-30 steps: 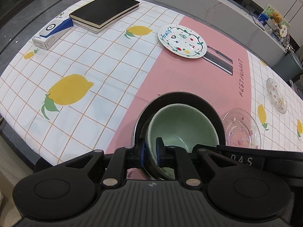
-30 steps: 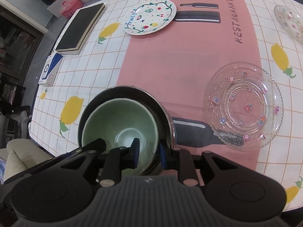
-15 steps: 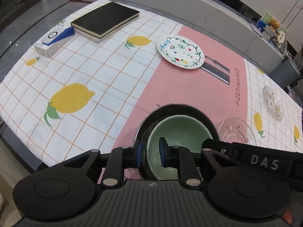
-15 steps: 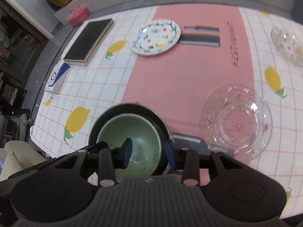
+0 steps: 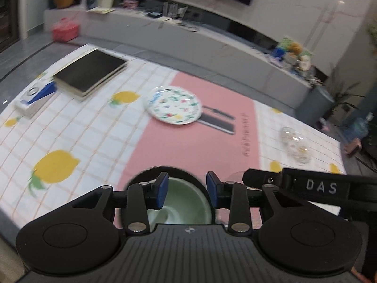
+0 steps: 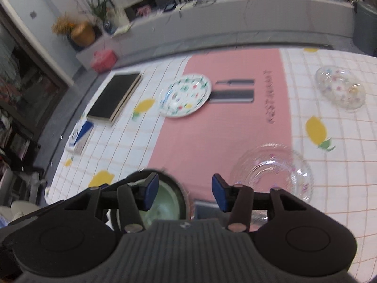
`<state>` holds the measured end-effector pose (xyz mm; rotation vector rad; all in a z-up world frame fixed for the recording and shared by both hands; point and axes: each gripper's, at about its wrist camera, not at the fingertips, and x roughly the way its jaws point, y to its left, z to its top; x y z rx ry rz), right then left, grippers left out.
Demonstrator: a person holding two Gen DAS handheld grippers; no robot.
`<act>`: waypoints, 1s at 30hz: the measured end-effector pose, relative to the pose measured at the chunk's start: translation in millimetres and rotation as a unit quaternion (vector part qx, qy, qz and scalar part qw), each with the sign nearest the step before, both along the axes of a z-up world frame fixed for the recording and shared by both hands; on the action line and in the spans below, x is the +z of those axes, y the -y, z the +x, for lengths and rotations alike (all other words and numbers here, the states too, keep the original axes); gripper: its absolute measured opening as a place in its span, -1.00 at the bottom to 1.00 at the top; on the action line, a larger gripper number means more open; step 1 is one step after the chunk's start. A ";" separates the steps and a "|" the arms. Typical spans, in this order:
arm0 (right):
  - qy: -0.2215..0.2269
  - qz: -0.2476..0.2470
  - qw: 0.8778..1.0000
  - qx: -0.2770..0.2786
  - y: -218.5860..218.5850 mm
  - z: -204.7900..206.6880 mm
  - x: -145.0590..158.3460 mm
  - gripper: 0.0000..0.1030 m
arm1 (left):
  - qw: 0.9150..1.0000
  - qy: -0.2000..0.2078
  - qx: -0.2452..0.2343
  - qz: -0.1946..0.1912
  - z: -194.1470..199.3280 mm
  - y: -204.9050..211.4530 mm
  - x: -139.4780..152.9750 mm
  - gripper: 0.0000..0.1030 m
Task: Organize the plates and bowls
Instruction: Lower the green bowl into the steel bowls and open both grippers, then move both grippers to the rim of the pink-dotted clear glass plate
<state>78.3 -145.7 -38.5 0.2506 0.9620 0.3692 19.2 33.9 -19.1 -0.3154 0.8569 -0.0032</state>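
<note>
Pale green bowl (image 5: 186, 202) nested inside a dark bowl (image 5: 141, 179) on the desk (image 5: 94, 136), left tongs (image 5: 187, 189) and right tongs (image 6: 185, 194) both released

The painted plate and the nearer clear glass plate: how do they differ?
The painted plate is opaque white with coloured motifs; the clear glass plate is see-through with a ribbed, textured surface. The painted plate lies far across the table, straddling the pink strip's edge; the glass plate lies near the right tongs. Both lie flat, uncovered.
</note>
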 end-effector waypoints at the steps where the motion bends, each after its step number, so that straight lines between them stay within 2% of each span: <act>1: 0.003 0.005 1.000 -0.006 7.5 -0.1 0.0 -0.03 | 1.000 0.002 -0.011 -0.002 1.9 5.0 0.5 -0.22; 10: 0.005 0.017 0.997 -0.073 72.5 0.1 -20.4 -0.03 | 0.997 -0.012 -0.063 -0.040 25.4 49.6 -19.1 -0.22; 13: -0.001 0.011 0.996 -0.091 90.1 -1.3 -32.1 -0.03 | 0.996 -0.020 -0.078 -0.028 34.5 67.2 -28.8 -0.22; 20: -0.038 -0.001 0.991 -0.126 119.6 5.2 -69.8 -0.03 | 0.996 -0.045 -0.074 -0.011 52.9 89.4 -57.4 -0.15; 27: -0.082 0.006 0.986 -0.142 134.8 17.5 -106.2 -0.02 | 0.995 -0.068 -0.070 0.035 71.4 99.2 -81.4 -0.08; 30: -0.100 0.021 0.984 -0.145 138.2 24.0 -117.6 0.00 | 0.993 -0.066 -0.069 0.073 79.3 103.6 -85.0 -0.01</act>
